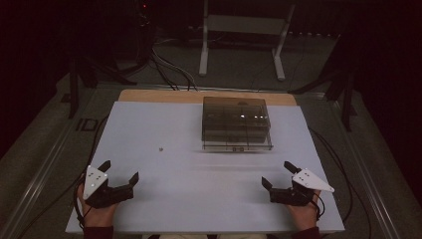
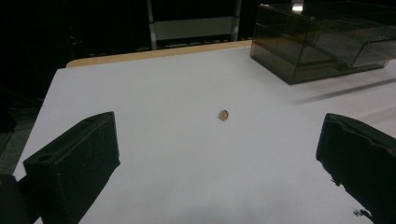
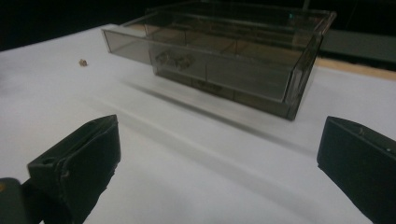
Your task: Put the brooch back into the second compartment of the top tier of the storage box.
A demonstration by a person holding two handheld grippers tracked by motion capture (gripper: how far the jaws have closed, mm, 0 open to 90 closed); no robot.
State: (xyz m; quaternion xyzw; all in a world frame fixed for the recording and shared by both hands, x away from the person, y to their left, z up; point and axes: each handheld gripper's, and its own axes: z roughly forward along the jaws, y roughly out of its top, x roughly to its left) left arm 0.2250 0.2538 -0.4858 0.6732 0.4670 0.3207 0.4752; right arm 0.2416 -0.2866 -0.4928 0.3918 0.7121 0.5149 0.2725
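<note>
My left black two-jaw gripper [image 1: 118,175] low at near left edge of white tabletop [image 1: 199,199], jaws wide, empty. Right black two-jaw gripper [image 1: 278,174] mirrored near right, wide, empty. Farther: tiny tan nut-like piece [image 1: 161,148] left of centre. Beyond: smoky transparent plastic drawer box [image 1: 236,122], drawer slightly out.

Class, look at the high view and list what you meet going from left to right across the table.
Left gripper → small brown object → smoky clear drawer box → right gripper.
</note>
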